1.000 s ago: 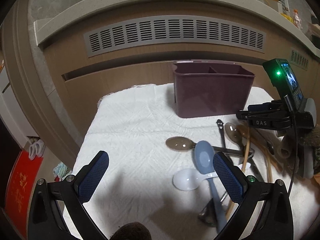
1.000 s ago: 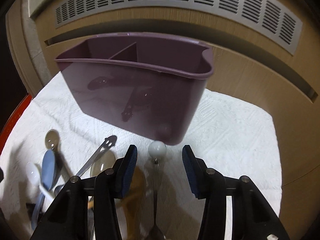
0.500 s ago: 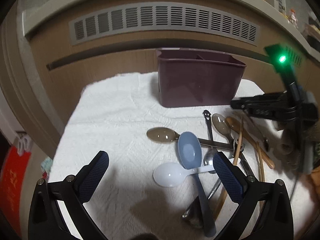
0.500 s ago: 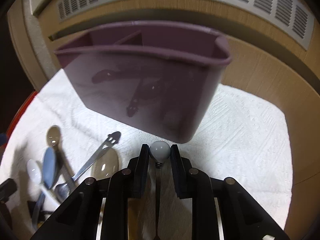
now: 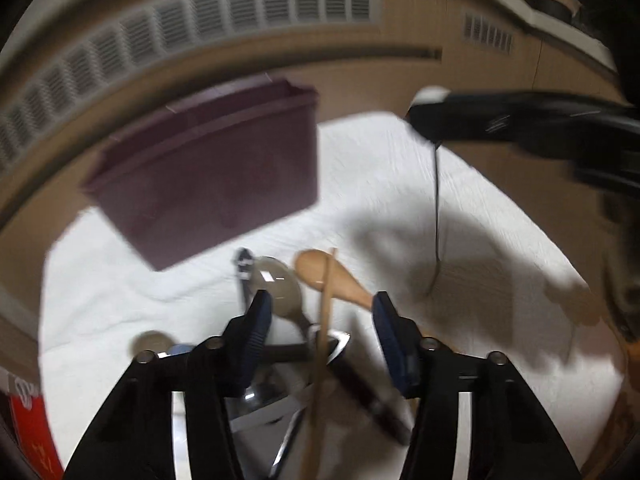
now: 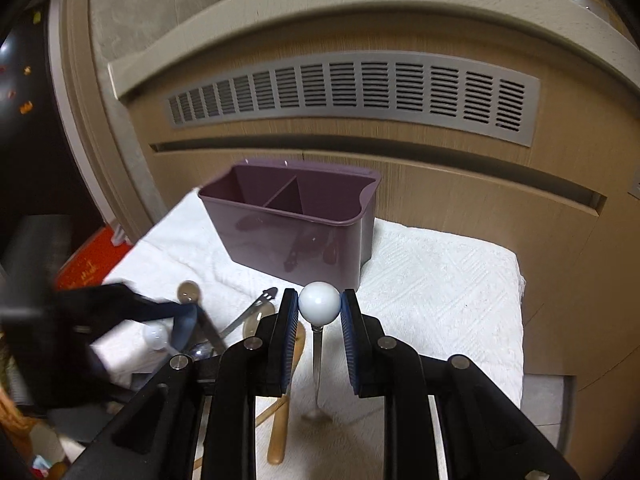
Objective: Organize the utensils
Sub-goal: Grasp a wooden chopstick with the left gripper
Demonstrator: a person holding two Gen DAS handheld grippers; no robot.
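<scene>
My right gripper (image 6: 319,309) is shut on the white ball (image 6: 319,304) that tops a thin metal spoon (image 6: 317,360). The spoon hangs above the white towel (image 6: 440,300), in front of the empty purple two-compartment caddy (image 6: 292,220). In the left wrist view this spoon (image 5: 437,208) dangles from the right gripper (image 5: 424,108). My left gripper (image 5: 322,312) hovers over the utensil pile with its jaws closing. A thin wooden stick (image 5: 325,320) runs between them untouched, beside a wooden spoon (image 5: 332,280). The caddy (image 5: 216,184) stands behind.
Metal and plastic spoons (image 5: 276,288) lie heaped under the left gripper. A wooden cabinet front with a grey vent grille (image 6: 352,88) rises behind the towel. A red box (image 6: 92,264) sits off the towel's left edge. The towel's right half is bare.
The right gripper closed on the white ball and lifted the spoon off the towel. The left gripper swung right over the pile, rolled, and its jaws narrowed.
</scene>
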